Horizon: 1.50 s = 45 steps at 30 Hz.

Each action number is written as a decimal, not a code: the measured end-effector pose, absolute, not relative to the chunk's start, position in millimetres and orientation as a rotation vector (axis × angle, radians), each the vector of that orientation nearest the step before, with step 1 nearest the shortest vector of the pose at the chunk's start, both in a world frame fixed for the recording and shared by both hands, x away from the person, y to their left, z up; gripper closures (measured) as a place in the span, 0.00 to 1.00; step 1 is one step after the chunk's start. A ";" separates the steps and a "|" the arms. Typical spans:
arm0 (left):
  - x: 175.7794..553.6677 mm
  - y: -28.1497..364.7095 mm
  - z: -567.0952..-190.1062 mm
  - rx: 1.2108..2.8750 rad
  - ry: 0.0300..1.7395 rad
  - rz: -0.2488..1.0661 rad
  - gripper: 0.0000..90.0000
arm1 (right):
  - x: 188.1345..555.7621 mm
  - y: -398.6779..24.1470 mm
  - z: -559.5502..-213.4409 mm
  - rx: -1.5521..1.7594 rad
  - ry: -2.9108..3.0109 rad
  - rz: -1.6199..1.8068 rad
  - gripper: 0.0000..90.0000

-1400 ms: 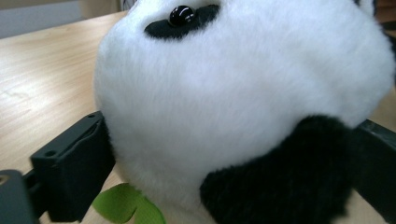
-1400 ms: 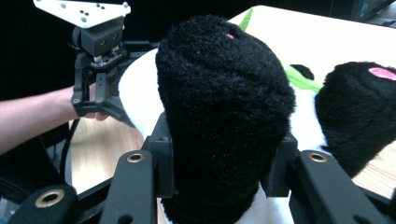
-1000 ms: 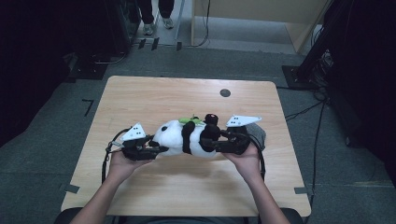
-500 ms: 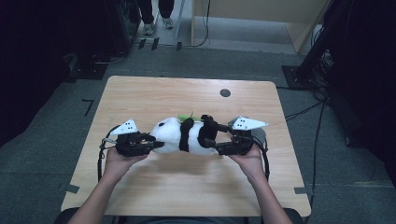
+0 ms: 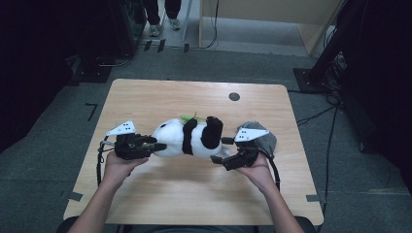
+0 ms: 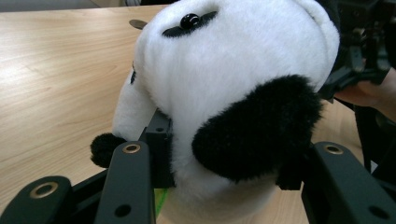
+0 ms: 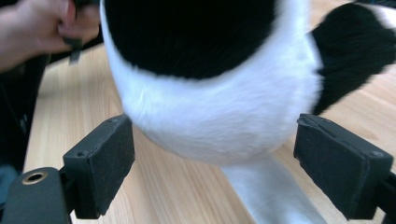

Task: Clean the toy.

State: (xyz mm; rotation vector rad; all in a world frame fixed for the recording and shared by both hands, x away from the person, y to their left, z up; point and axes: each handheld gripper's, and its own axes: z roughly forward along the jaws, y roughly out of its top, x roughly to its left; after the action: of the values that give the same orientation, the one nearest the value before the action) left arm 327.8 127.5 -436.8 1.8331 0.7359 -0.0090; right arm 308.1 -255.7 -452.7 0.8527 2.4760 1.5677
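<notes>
A black-and-white panda plush (image 5: 189, 138) lies on its side on the wooden table (image 5: 145, 97), head to the left, with a green leaf (image 5: 189, 117) on its far side. My left gripper (image 5: 158, 145) is shut on the panda's head (image 6: 224, 84); its pads press in by the black ear, and the jaws have just eased open slightly. My right gripper (image 5: 219, 150) stands open at the panda's rear. Its jaws have just been opening; in the right gripper view the white body (image 7: 210, 116) sits between the pads (image 7: 341, 158), with a gap on the right side.
A grey lump of cloth (image 5: 265, 138) lies on the table behind the right hand. A small dark round hole (image 5: 234, 96) marks the far side of the tabletop. Beyond the table are grey floor, cables and dark stands.
The right gripper's jaws have opened off the panda's rear and the hand has sunk a little toward the table. The left gripper keeps the head and has shifted slightly left.
</notes>
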 end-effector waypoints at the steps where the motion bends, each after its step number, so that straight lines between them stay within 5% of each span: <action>1: 327.9 126.3 -437.1 1.835 0.734 -0.030 0.58 | 306.8 -253.2 -453.4 0.828 2.489 1.537 0.14; 8: 321.4 113.6 -435.6 1.846 0.721 -0.049 0.56 | 299.5 -241.7 -450.1 0.789 2.431 1.419 0.11; 16: 320.0 106.0 -438.1 1.887 0.717 -0.005 0.49 | 298.5 -242.6 -449.0 0.816 2.379 1.373 0.30; 26: 325.5 111.3 -440.5 1.827 0.708 0.008 0.20 | 298.3 -240.5 -437.4 0.926 2.399 1.402 0.58; 45: 323.9 120.6 -454.5 1.913 0.641 0.058 0.20 | 302.3 -268.8 -426.3 1.093 2.384 1.512 0.59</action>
State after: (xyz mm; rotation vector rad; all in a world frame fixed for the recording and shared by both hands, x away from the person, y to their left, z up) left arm 323.9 120.6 -454.5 1.9133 0.6409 0.0583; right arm 302.3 -268.8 -426.3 1.0931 2.3842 1.5124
